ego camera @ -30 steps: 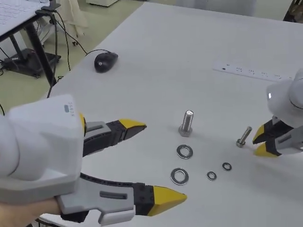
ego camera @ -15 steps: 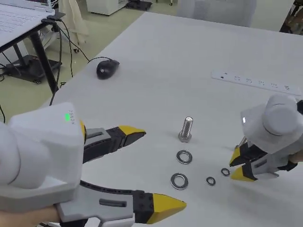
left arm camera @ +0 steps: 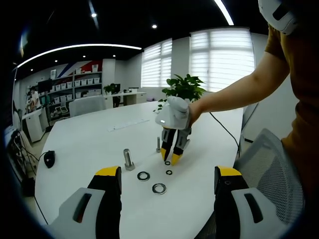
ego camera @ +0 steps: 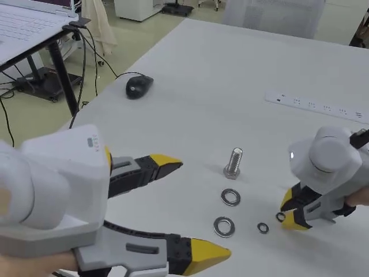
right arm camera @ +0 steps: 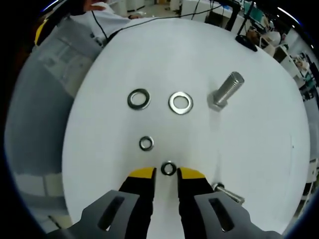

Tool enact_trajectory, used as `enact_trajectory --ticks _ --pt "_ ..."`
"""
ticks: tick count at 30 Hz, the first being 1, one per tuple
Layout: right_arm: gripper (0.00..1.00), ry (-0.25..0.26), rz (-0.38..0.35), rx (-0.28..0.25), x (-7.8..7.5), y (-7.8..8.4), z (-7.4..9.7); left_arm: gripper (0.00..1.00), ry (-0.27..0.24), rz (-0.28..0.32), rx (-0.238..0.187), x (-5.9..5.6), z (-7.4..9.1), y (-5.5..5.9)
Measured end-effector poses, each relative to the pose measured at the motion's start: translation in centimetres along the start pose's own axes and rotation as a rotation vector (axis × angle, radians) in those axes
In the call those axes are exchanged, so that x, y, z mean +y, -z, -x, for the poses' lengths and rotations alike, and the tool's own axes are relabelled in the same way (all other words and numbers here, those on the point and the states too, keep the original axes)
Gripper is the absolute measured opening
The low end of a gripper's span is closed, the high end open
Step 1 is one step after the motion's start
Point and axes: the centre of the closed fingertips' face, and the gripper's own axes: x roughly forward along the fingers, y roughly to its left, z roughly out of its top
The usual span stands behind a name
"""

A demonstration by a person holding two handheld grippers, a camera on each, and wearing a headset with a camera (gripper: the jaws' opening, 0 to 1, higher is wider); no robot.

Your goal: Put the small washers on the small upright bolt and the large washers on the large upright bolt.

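The large upright bolt (ego camera: 233,161) stands mid-table, with two large washers (ego camera: 230,197) (ego camera: 223,226) lying flat in front of it. My right gripper (ego camera: 290,212) is lowered to the table, open by a narrow gap. One small washer (right arm camera: 168,168) lies between its yellow tips, untouched by either. A second small washer (right arm camera: 146,143) rests just beyond it. The small bolt (right arm camera: 227,193) is right beside the right jaw. My left gripper (ego camera: 199,209) hovers wide open and empty at the near left, well away from the parts.
A black mouse (ego camera: 139,86) sits at the far left of the white table (ego camera: 219,75). A white power strip (ego camera: 314,104) lies along the far right. A side desk with a laptop (ego camera: 23,23) stands past the table's left edge.
My right gripper has moved from beside the small bolt down and toward me, and now straddles a small washer. The left gripper has stayed open and roughly still.
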Motion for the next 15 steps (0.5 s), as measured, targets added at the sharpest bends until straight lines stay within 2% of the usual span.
enact_trajectory --ticks 10,15 --pt "0.18 -0.006 -0.022 -0.015 -0.11 -0.12 0.07 0.76 0.006 0.006 0.004 0.24 -0.52 0.17" --pt "0.15 0.0 0.007 -0.013 0.24 -0.18 0.04 0.76 0.005 0.008 0.004 0.29 -0.69 0.19"
